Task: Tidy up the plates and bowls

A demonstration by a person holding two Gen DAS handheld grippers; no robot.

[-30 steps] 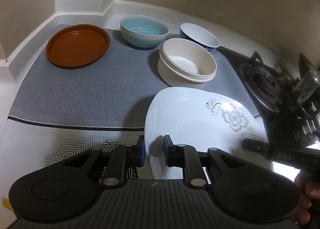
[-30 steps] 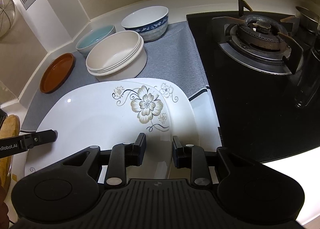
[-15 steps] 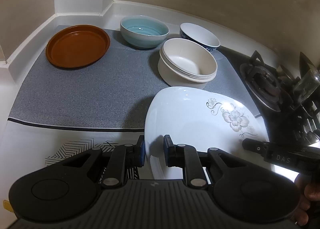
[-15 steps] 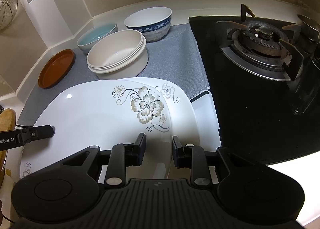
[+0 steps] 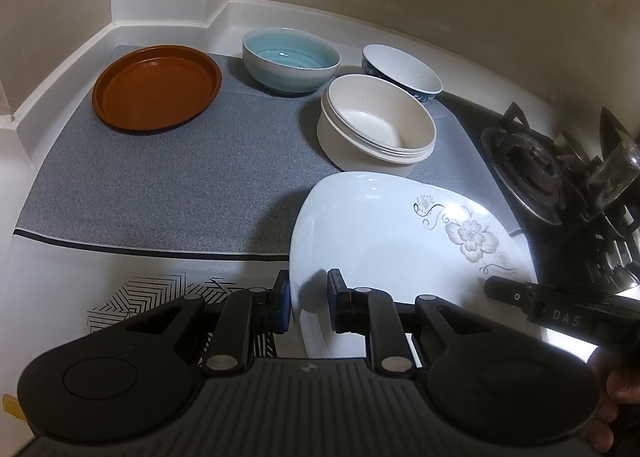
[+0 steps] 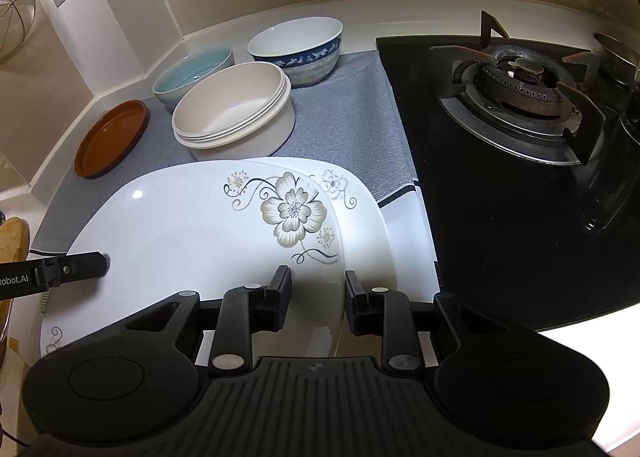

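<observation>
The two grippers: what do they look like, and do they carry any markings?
Both are matte black plastic, with a ribbed body, two round side discs and silver screws. The left gripper has blue-edged pads; the right gripper has plain black ones. White lettering runs along their sides.

White plates with grey-beige flower and black scroll pattern; rust-brown plate; pale blue bowl; cream bowls; blue-and-white patterned bowl; grey mat; black stove.
</observation>
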